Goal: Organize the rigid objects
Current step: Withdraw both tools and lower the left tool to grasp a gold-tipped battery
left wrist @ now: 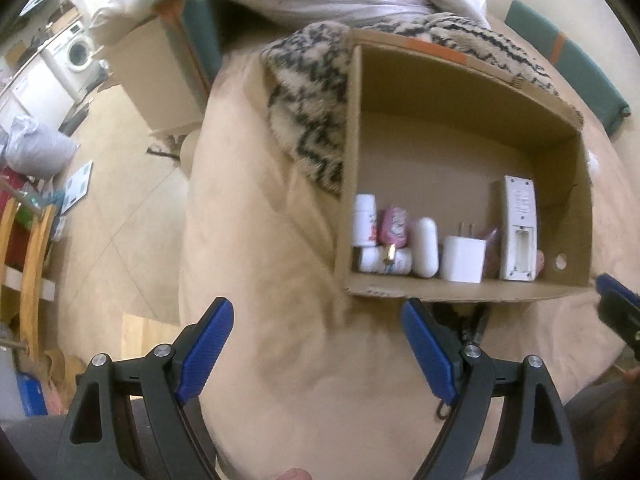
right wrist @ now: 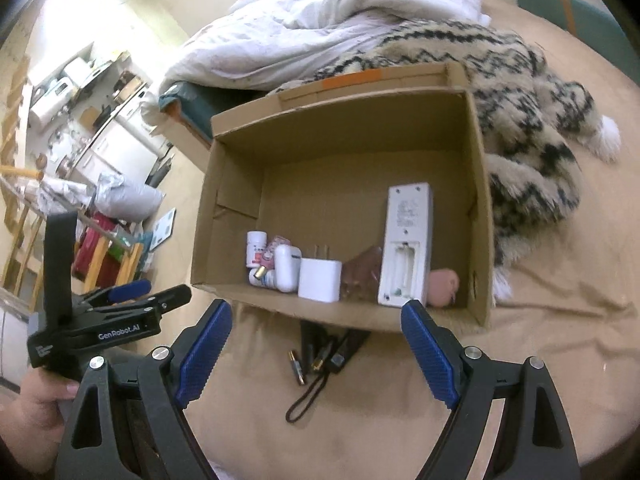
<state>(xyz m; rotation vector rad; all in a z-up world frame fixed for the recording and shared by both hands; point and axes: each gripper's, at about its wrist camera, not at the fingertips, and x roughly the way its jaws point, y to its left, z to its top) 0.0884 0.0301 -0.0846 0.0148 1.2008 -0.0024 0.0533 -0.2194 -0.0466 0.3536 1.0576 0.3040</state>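
An open cardboard box [right wrist: 224, 200] [left wrist: 460, 292] sits on the tan bedspread. Inside lie a white remote with its battery bay open [right wrist: 406, 244] [left wrist: 518, 228], a white charger plug [right wrist: 320, 280] [left wrist: 464, 258], a white case [right wrist: 286, 268] [left wrist: 425, 246], white pill bottles [right wrist: 256, 246] [left wrist: 365, 220], a pink item [left wrist: 394, 226] and a pink round thing [right wrist: 444, 288]. In front of the box lie a battery [right wrist: 296, 368] and a black device with a cord loop [right wrist: 320, 376]. My right gripper [right wrist: 316, 352] is open above them. My left gripper [left wrist: 318, 348] is open and empty, also seen in the right wrist view [right wrist: 132, 300].
A patterned fuzzy blanket [right wrist: 520, 92] and white duvet [right wrist: 320, 20] lie behind and right of the box. The bed's left edge drops to the floor, with a washing machine [left wrist: 78, 54], wooden rack [left wrist: 32, 264] and clutter.
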